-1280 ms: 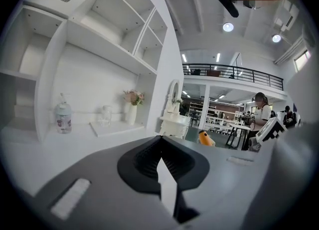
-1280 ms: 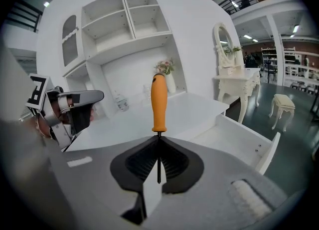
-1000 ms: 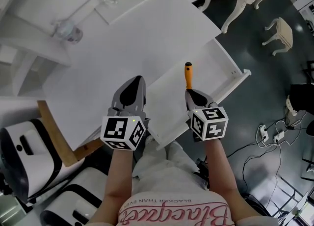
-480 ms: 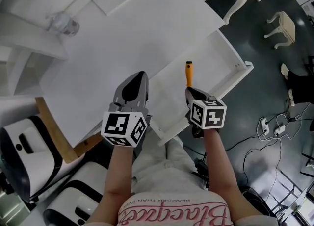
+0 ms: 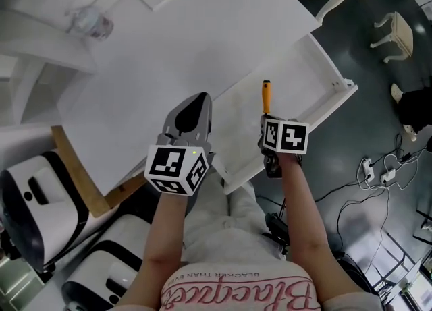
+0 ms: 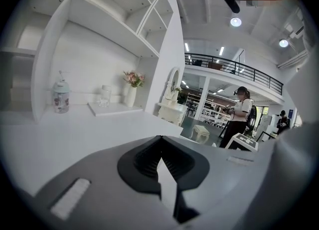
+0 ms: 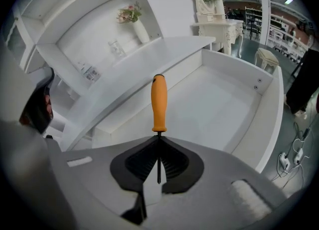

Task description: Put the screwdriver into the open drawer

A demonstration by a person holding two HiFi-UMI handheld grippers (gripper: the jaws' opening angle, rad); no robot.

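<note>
Screwdriver (image 7: 158, 105) was clamped by its thin shaft in the right hand-held gripper (image 7: 158, 149), orange handle poised above the open drawer (image 7: 269, 99), left hand-held gripper (image 6: 160, 161) closed and empty; so narrow a hold risked it swivelling or dropping askew.

The place appears to be a large furniture showroom. White display furniture is seen all around: a shelving unit (image 6: 112, 22) dressed with a vase of flowers (image 6: 132, 88), a dressing table with a mirror (image 6: 172, 105) and a small stool (image 5: 397, 33). A mezzanine with a black railing (image 6: 234, 67), round ceiling lights (image 6: 235, 22) and rows of store racks (image 7: 279, 34) are seen farther back.
</note>
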